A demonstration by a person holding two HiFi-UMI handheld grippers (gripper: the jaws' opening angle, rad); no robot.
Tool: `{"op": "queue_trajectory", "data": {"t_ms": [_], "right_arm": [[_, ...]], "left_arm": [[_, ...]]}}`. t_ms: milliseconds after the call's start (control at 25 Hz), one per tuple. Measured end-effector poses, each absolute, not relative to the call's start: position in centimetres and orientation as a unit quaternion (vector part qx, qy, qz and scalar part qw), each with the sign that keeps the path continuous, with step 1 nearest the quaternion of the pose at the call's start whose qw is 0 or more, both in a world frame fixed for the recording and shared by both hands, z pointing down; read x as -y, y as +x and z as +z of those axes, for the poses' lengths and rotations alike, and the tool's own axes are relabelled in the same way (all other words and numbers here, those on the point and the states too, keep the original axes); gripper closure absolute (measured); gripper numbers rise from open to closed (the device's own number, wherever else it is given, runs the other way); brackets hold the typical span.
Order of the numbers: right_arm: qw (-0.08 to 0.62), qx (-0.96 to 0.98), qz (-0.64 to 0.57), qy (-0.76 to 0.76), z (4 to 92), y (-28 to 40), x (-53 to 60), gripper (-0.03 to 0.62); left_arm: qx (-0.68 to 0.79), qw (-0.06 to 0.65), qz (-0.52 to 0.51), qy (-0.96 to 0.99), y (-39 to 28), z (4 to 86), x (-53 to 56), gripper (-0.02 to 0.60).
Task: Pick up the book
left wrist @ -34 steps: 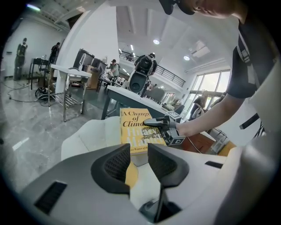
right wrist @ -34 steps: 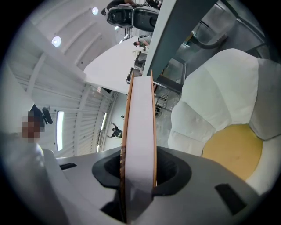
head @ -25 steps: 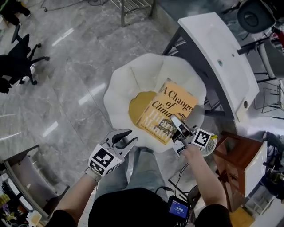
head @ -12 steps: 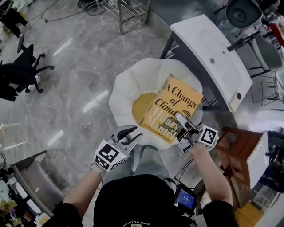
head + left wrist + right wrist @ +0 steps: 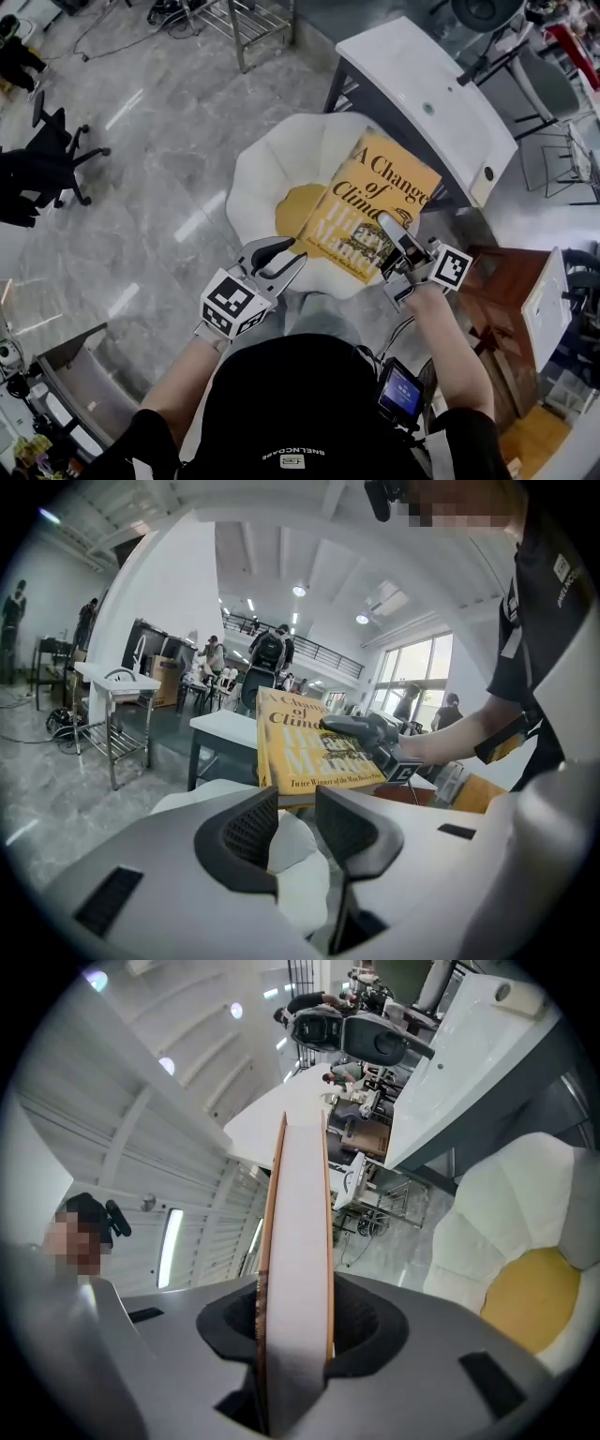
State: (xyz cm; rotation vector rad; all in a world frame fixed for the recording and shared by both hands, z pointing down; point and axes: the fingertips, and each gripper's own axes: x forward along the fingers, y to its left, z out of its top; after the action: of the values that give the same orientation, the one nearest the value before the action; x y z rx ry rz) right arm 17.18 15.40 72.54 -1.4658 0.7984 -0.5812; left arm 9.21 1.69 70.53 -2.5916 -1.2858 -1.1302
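The book (image 5: 373,208) has a yellow-orange cover with large lettering. It is lifted above the white armchair (image 5: 272,169), tilted, with my right gripper (image 5: 398,246) shut on its near edge. In the right gripper view the book's white page edge (image 5: 298,1269) runs straight up between the two dark pads. The left gripper view has the book's cover (image 5: 305,742) beyond my left gripper (image 5: 295,827), with the right gripper (image 5: 361,731) clamped on it. My left gripper (image 5: 278,265) hangs open at the chair's front edge, with nothing between its fingers.
A yellow cushion (image 5: 298,206) lies on the armchair's seat. A white table (image 5: 422,103) stands just behind the chair. A brown wooden cabinet (image 5: 506,291) is at the right. Black office chairs (image 5: 47,159) stand at far left on the grey marble floor.
The book has come up off the chair seat, lifted by my right gripper and tilted more upright. The left gripper stayed open near the chair's front edge.
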Motion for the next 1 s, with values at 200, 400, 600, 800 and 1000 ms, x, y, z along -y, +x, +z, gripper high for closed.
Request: {"op": "queue_trajectory", "data": {"t_ms": [200, 400, 600, 800, 1000], "right_arm": [[0.632, -0.346, -0.229, -0.654, 70.2, 16.9, -16.8, 0.433], [0.622, -0.344, -0.218, -0.668, 68.5, 16.9, -18.7, 0.433], [0.632, -0.331, -0.189, -0.675, 66.7, 17.1, -21.6, 0.433], [0.628, -0.322, -0.176, -0.687, 65.3, 17.3, -23.1, 0.433], [0.630, -0.322, -0.163, -0.687, 63.9, 18.8, -25.2, 0.433]], "left_arm": [[0.432, 0.031, -0.348, -0.832, 9.5, 68.4, -2.6, 0.466], [0.444, 0.033, -0.332, -0.832, 9.9, 66.8, -4.4, 0.466], [0.463, 0.048, -0.324, -0.824, 9.7, 65.9, -6.8, 0.466], [0.470, 0.051, -0.319, -0.822, 9.8, 64.9, -7.6, 0.466], [0.469, 0.053, -0.310, -0.825, 12.2, 63.7, -9.8, 0.466]]}}
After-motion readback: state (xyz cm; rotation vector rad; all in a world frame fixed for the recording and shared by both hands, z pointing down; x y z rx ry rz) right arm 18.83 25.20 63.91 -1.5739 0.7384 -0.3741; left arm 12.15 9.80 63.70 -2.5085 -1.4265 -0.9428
